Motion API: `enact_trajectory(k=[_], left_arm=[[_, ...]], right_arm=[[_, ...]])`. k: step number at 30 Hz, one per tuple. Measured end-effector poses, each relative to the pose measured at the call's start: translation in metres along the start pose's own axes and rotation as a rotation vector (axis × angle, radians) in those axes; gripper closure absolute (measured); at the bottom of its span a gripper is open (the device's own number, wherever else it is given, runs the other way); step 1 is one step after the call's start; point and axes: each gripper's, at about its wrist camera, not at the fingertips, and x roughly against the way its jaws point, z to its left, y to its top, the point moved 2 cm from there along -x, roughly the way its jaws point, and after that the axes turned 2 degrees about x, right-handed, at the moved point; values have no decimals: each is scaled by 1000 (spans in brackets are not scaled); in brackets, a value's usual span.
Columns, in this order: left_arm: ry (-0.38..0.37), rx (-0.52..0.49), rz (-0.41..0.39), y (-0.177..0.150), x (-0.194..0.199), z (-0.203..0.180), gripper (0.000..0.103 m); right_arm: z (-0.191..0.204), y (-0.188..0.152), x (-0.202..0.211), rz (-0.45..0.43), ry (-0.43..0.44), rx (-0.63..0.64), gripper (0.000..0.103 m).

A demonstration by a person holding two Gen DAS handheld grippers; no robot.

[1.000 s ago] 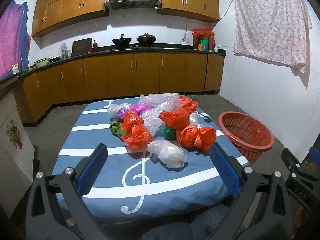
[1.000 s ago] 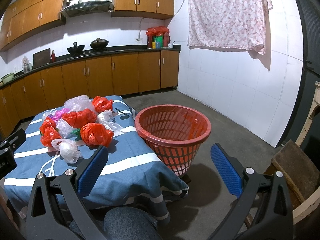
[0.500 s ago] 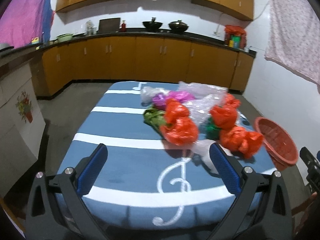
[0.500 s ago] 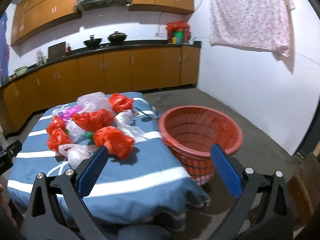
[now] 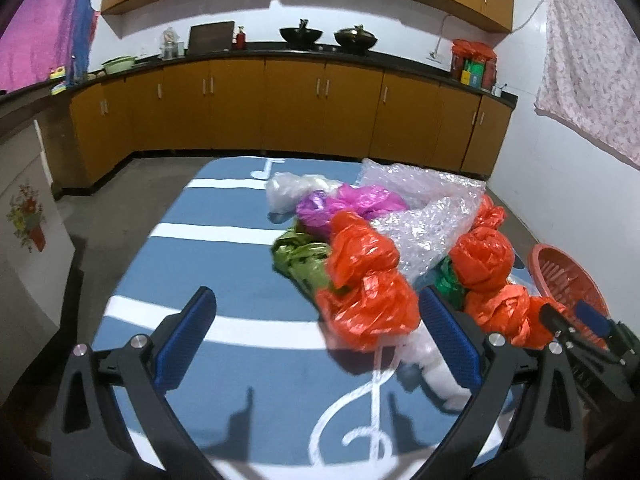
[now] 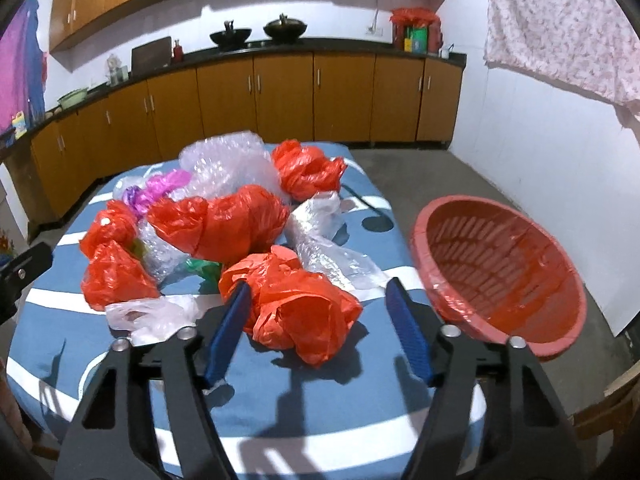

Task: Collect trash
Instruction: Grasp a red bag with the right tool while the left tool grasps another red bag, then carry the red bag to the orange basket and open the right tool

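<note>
Crumpled plastic trash is piled on a blue striped tablecloth [image 5: 224, 276]. My right gripper [image 6: 318, 292] straddles the nearest orange bag [image 6: 304, 312]. Its jaws are closing: the left pad is at the bag's edge and a gap remains at the right pad. My left gripper [image 5: 316, 304] hangs open over the cloth, with another orange bag [image 5: 368, 304] just inside its right finger [image 5: 448, 332]. The pile also holds bubble wrap [image 6: 228, 164], a purple bag [image 5: 360, 200], a green bag [image 5: 300, 256] and clear bags [image 6: 324, 236]. A red slatted basket [image 6: 500, 272] stands empty to the right of the table.
Wooden kitchen cabinets [image 6: 280, 96] line the far wall under a dark counter with woks. A floral cloth [image 6: 560, 20] hangs on the right wall. Bare concrete floor [image 6: 420, 176] lies between table, basket and cabinets. My left gripper's body [image 6: 24, 272] shows at the right wrist view's left edge.
Both grippers have moved forward and down toward the pile. The right gripper's jaws have narrowed around the nearest orange bag. The left gripper stays wide.
</note>
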Motion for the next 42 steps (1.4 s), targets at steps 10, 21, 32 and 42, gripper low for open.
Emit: enact_trajectory(k=[10,21,32,42], left_arm=[[5,-30,112,0,-57,-23,20],[-33,-51,132,-5,-56,-25,75],[-55,-42,67,2,-19,-10,80],[-100,-48,5,13,20,-16,80]], right_arm=[[-8,-5,-22,70,37,-28,85],[-17,-1,-12,44,41,-50,97],[-28,-1,17,-2,31,-43,97],[-53,4,45,-53,1,-89,97]])
